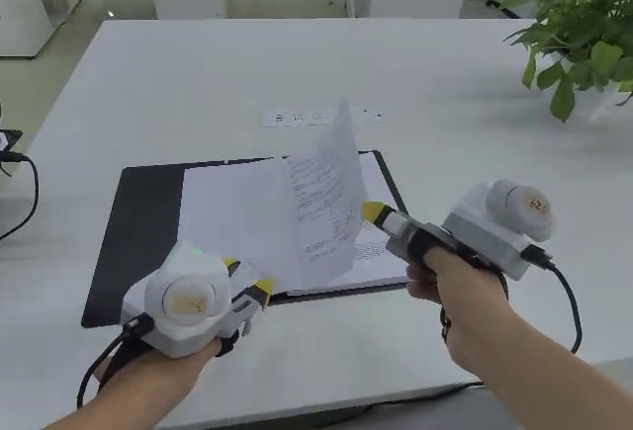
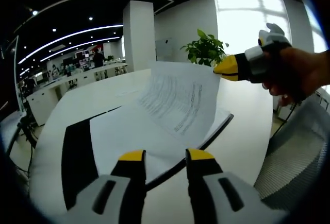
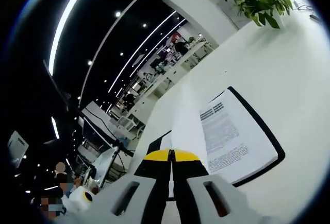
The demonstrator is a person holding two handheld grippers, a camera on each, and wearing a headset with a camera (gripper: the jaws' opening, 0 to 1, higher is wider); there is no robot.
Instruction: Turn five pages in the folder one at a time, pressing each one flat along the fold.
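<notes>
Folder (image 1: 138, 242): one, lying open on the white table (image 1: 198, 64), with black cover showing along its left side and white pages across the middle and right.
Lifted page (image 1: 331, 203): one printed sheet, standing nearly upright over the folder's right half.
Flat printed page (image 3: 227, 136): one can be seen, lying on the folder's right side beneath the lifted page.
Grippers: two, both with yellow tips.
Right gripper (image 1: 379, 215): over the folder's right half, near its right edge. Its jaws are pressed together on the free edge of the lifted page.
Left gripper (image 1: 252, 290): at the folder's front edge, near the middle. Its jaws stand apart with a clear gap and nothing between them.
Plant (image 1: 579, 30): one, leafy green, well beyond the folder to its far right.
Paper slip (image 1: 297, 117): one, small, just past the folder's far edge.
Cable (image 1: 25, 203): one, dark, well left of the folder.
</notes>
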